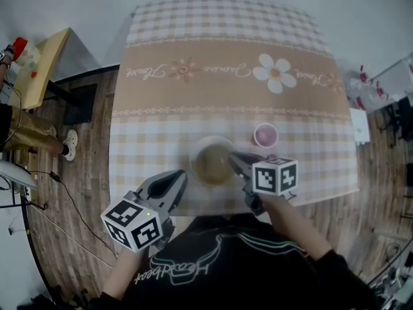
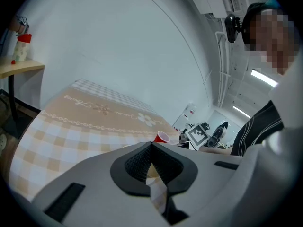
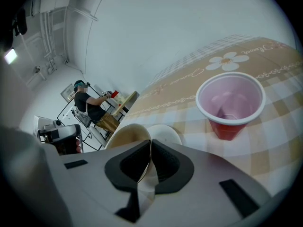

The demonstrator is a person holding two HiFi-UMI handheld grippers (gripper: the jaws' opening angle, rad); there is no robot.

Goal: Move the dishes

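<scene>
The right gripper (image 3: 150, 144) has its jaws pressed together on the thin rim of the tan bowl (image 3: 124, 135); the rim runs straight down between the black pads, and the bowl's hollow opens to the left of the jaws; just past the jaw tips, and touching the bowl's edge as seen from there, lies a white dish (image 3: 166, 132), partly hidden, so I cannot tell whether the bowl stands on it; ahead and to the right of these jaws stands a red cup (image 3: 230, 103), upright, pale inside, apart from the bowl; all of it sits on the checked tablecloth (image 1: 226, 70) with its band of flowers and script, which stretches away beyond the cup.

The left gripper (image 2: 151, 146) has its jaws closed tip to tip with nothing between them; only cloth shows through the slot below the tips; in the head view it hovers at the near table edge, just to the left of the bowl and not touching it; ahead and to its right stands the other gripper's marker cube (image 2: 199, 135).

Far off to the left of both, a small side table (image 1: 39, 66) stands on the wooden floor (image 1: 84, 173).
</scene>
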